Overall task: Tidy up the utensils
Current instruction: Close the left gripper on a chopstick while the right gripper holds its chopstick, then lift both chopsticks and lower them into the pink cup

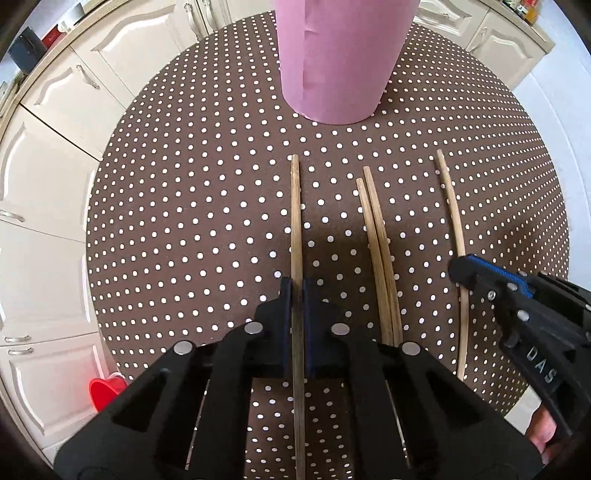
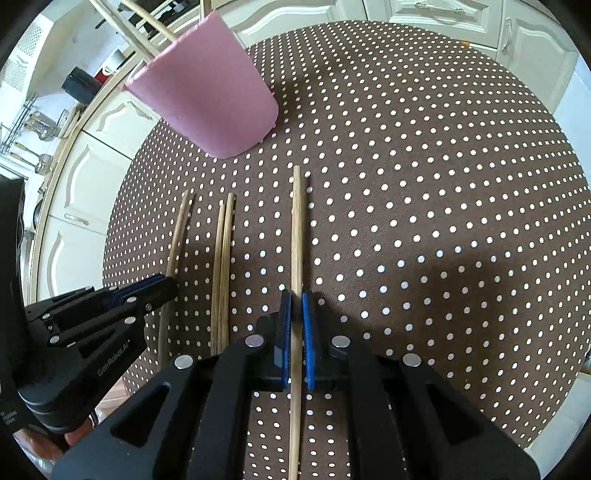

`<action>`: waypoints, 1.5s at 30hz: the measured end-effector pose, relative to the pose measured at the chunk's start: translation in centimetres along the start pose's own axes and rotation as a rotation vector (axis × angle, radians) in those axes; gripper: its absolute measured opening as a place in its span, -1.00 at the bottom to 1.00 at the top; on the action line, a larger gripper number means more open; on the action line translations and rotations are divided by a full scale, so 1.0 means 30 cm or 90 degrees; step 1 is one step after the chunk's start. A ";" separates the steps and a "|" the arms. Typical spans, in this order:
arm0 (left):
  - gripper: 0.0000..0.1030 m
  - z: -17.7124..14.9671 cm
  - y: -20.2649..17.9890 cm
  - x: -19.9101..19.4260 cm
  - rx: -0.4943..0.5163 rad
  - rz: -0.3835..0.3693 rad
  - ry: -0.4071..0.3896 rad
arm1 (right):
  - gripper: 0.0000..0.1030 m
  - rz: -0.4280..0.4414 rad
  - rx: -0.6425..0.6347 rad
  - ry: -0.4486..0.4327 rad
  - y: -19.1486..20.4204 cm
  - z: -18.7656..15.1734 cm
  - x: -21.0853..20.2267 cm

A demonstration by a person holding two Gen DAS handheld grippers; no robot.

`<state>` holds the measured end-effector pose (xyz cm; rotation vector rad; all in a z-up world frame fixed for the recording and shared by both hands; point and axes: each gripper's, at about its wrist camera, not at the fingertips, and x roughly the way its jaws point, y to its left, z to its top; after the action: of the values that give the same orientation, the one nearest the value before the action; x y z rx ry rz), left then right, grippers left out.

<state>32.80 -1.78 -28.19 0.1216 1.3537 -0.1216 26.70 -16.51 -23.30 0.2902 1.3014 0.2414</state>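
Left wrist view: the left gripper points steeply down at the round counter, which wears a brown cloth with white dots. Its blue pads are pinched tight on the leftmost chopstick, which lies on the cloth and runs toward the pink cup. The cup stands upright at the far side of the counter. On the near side of the cup, to the right of the gripped stick, a pair of chopsticks lies side by side, touching along most of their length. Further right of the cup's line lies the rightmost chopstick, where the right gripper comes in from the edge of the frame.

In the right wrist view, the right gripper is likewise closed on that rightmost chopstick, with the stick running straight between its blue pads. The pink cup sits up and to the left there, with what look like wooden sticks poking out of its mouth, though the edge distortion makes them hard to read. The pair lies between the two gripped sticks, and the left gripper enters from the left over its own stick. Cream cabinet doors surround the counter, and a red bowl sits down on the floor beside it.
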 end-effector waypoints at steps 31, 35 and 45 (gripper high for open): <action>-0.87 -0.102 0.114 -0.446 -0.039 -0.013 -0.180 | -0.91 0.053 -0.031 -0.192 0.106 0.098 -0.287; -0.87 -0.088 0.113 -0.492 -0.044 -0.012 -0.206 | -0.91 0.061 -0.033 -0.216 0.116 0.113 -0.327; -0.87 -0.067 0.135 -0.594 -0.069 -0.018 -0.258 | -0.91 0.077 -0.039 -0.275 0.133 0.155 -0.426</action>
<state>27.73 2.85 -11.13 -0.0148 0.9555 -0.0908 27.96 -17.41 -9.21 0.3472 0.8495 0.3012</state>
